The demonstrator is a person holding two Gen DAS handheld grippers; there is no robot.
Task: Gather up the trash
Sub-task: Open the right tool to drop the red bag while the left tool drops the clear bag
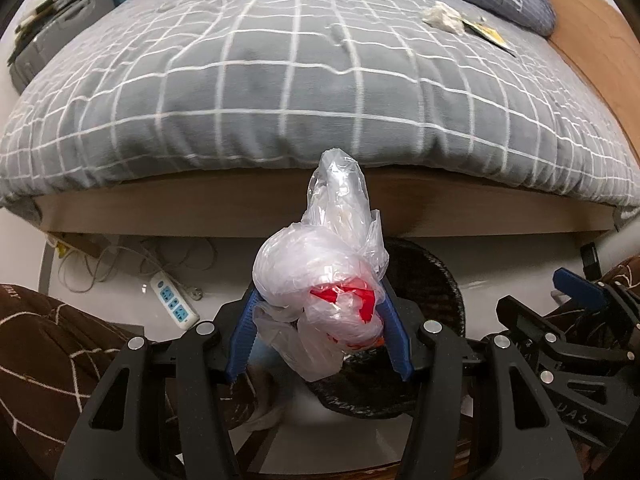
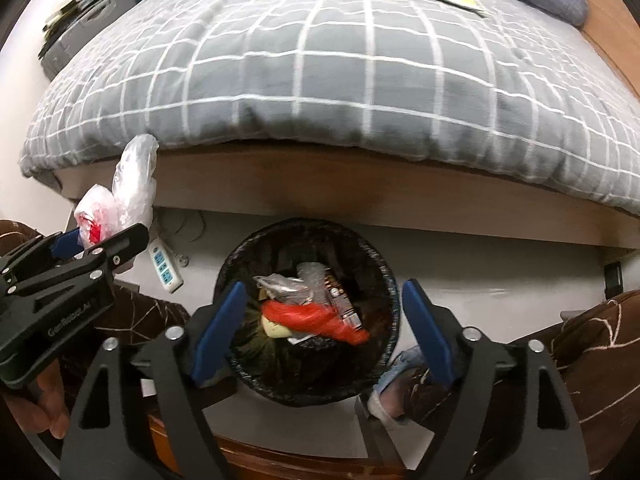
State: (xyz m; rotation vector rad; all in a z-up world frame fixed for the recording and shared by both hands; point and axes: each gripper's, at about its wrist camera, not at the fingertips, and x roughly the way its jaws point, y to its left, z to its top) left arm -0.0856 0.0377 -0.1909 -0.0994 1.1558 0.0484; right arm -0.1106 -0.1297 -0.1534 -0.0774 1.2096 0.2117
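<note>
My left gripper [image 1: 318, 300] is shut on a crumpled clear plastic bag with red print [image 1: 328, 280] and holds it in the air above the floor, left of the bin. The bag also shows in the right wrist view [image 2: 116, 200], in the left gripper [image 2: 86, 240]. A round black trash bin [image 2: 308, 384] stands on the floor before the bed, with wrappers and red plastic [image 2: 316, 316] inside. My right gripper [image 2: 324, 320] is open and empty, just above the bin. A white crumpled tissue [image 1: 442, 16] and a yellow wrapper [image 1: 490, 34] lie on the bed.
The bed with a grey checked quilt [image 1: 280, 80] fills the far half. A white power strip [image 1: 174, 304] and cables lie on the floor at left. The person's brown-trousered legs [image 2: 592, 344] flank the bin. A suitcase [image 1: 52, 40] stands far left.
</note>
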